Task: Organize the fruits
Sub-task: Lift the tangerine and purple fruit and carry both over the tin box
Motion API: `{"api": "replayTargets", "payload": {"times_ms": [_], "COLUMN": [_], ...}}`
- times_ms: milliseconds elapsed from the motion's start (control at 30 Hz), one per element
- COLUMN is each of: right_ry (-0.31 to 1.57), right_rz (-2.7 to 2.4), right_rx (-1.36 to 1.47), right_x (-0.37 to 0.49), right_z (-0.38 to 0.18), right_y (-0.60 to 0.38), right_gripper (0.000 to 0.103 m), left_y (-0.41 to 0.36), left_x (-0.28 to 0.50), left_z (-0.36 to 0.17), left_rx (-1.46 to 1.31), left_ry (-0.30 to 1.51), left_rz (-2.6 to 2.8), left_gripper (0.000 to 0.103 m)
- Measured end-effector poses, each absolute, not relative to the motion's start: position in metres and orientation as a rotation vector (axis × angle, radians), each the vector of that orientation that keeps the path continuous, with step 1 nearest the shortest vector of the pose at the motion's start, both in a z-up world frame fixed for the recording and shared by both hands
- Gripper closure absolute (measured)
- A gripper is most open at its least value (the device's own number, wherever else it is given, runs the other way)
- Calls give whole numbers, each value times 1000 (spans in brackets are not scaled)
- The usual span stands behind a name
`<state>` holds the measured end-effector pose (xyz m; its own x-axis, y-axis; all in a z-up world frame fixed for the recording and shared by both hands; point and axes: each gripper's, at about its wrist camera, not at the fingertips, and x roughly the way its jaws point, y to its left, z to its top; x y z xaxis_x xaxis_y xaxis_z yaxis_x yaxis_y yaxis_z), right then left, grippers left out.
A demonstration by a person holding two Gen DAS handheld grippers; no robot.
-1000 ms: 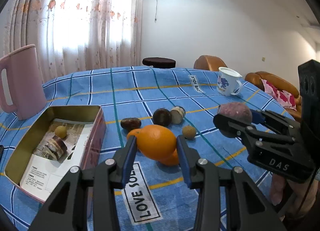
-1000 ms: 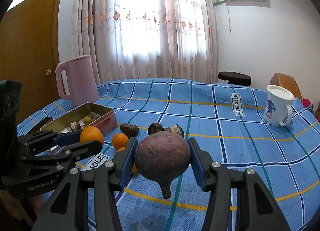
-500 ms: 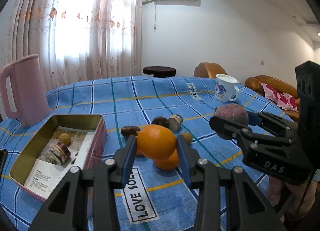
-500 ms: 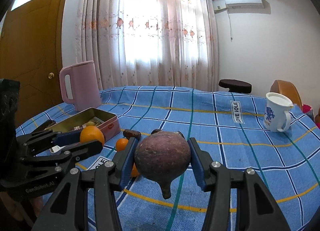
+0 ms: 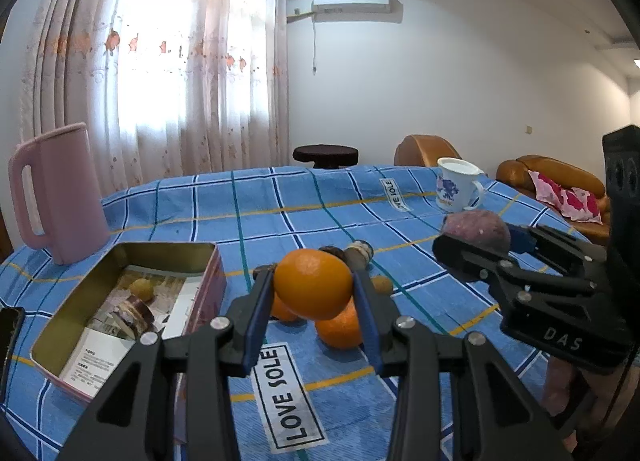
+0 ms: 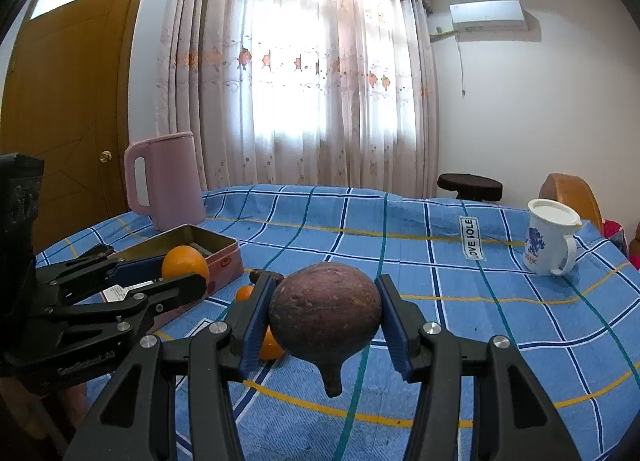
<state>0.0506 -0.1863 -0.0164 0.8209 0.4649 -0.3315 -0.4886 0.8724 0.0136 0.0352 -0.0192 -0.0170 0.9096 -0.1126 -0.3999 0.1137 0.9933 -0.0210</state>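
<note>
— What's each hand got right now?

— The left gripper [image 5: 313,293] is clamped on an orange [image 5: 312,284], pads on its two sides, carried in the air above the blue checked tablecloth [image 5: 256,213]. The right gripper [image 6: 325,313] is closed around a round purple-brown fruit [image 6: 325,303] with a little stalk hanging underneath, also held clear of the cloth.

— Where would they go?

— My guess is the open tin [image 5: 120,257] near the pink jug [image 5: 60,197]. It already holds a small yellow fruit [image 5: 141,288] on some printed paper. Two more oranges [image 5: 340,325] lie on the cloth just under the held one, with a few dark fruits [image 5: 332,251] behind them.

— Will that orange slip?

— I doubt it. The peel looks firm with some give, and the pads sit across its widest part, which is where I'd hold it. It's round though, so it could roll once set down.

— And the purple one?

— Looks harder and heavier, smooth skin. Gripping at the middle seems right; I'd leave the stalk alone, as it may snap.
</note>
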Motion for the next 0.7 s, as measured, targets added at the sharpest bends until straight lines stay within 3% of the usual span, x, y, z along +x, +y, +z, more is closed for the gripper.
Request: {"api": "replayTargets", "payload": {"times_ms": [700], "right_ry": [280], "right_rz": [495], "right_rx": [-86], "right_x": [42], "right_z": [-10], "right_y": [-184], "right_gripper": [50], "left_y": [1], "left_x": [28], "left_z": [-11], "left_rx": [0], "left_ry": [341], "left_rz": [-63], "left_gripper": [61]}}
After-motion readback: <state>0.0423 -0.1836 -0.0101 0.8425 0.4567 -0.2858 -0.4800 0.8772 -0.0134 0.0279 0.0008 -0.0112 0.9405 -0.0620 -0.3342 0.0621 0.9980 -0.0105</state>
